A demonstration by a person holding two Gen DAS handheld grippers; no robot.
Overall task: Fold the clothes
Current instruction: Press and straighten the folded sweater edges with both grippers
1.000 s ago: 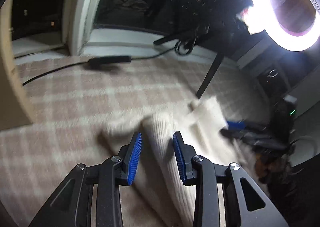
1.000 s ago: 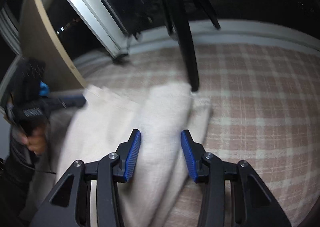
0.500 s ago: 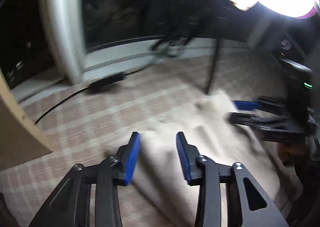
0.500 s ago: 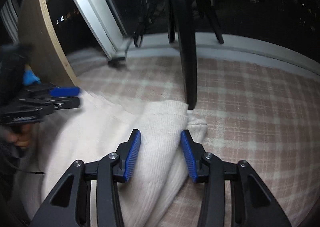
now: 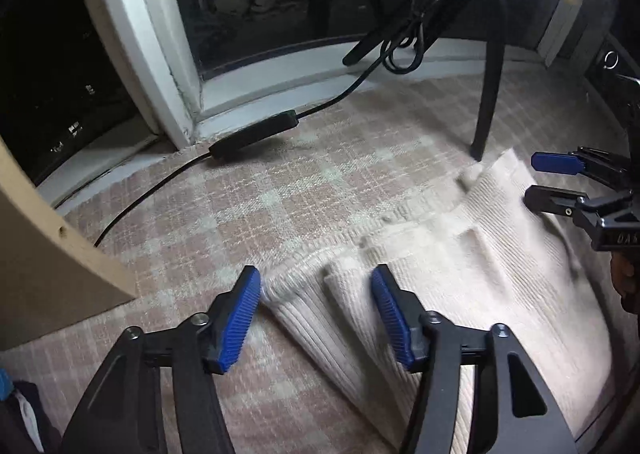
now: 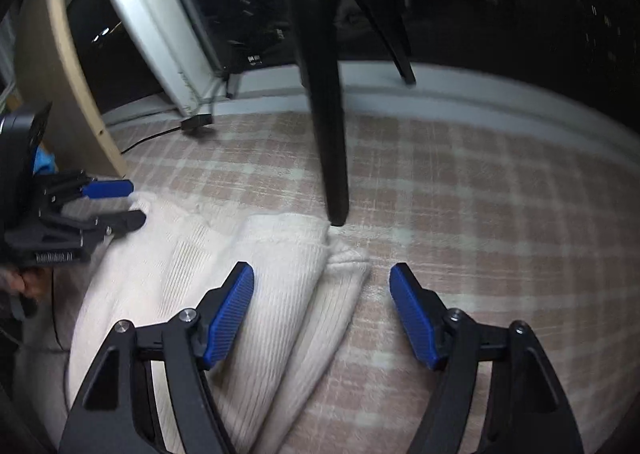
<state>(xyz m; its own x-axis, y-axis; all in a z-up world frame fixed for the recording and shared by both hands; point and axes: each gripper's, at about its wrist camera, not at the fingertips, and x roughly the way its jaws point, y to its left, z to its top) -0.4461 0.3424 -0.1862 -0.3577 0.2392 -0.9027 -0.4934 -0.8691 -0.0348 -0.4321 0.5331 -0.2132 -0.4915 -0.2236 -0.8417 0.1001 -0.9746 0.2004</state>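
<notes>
Garment (image 5: 472, 274): one cream-white ribbed knit (image 6: 224, 294), lying on a pink-and-cream checked surface (image 5: 280, 194). State: partly folded, flat, with raised lengthwise folds. In the right wrist view a doubled layer runs from 6 o'clock toward the centre, ending in a blunt folded end. In the left wrist view it spreads from 6 toward 3 o'clock.

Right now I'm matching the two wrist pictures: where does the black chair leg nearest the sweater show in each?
Left wrist: black chair leg upper right, foot beside the cream sweater corner.
Right wrist: top centre, foot touching the sweater's far edge.
Shared landmark: white window frame.
</notes>
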